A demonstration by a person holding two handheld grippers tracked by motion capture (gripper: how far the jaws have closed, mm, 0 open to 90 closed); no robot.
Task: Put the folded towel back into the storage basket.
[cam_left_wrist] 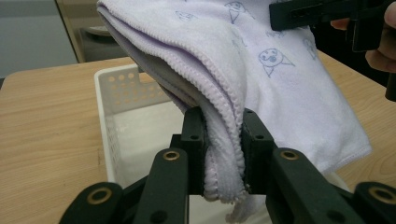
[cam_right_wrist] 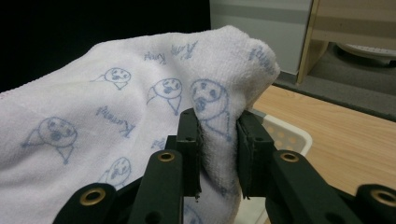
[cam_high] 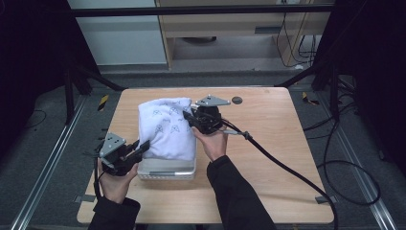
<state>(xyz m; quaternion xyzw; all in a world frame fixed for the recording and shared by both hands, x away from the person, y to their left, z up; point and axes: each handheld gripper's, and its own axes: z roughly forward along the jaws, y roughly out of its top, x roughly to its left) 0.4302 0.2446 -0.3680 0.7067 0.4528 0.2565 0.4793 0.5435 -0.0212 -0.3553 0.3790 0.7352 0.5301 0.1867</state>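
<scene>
Pinching the towel (cam_high: 167, 128) over the basket (cam_high: 166, 170), the left gripper (cam_high: 142, 146) clamps at 8 o'clock, the right gripper (cam_high: 187, 116) at 2 o'clock.

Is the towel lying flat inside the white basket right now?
No, the towel is held up above the white basket, pinched between the left gripper's jaws.

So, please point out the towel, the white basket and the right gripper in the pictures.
towel (cam_high: 167, 127): high view, middle of its printed top side.
white basket (cam_left_wrist: 105, 100): left gripper view, its perforated left wall.
right gripper (cam_right_wrist: 218, 154): right gripper view, between the jaws, which pinch the towel.
</scene>
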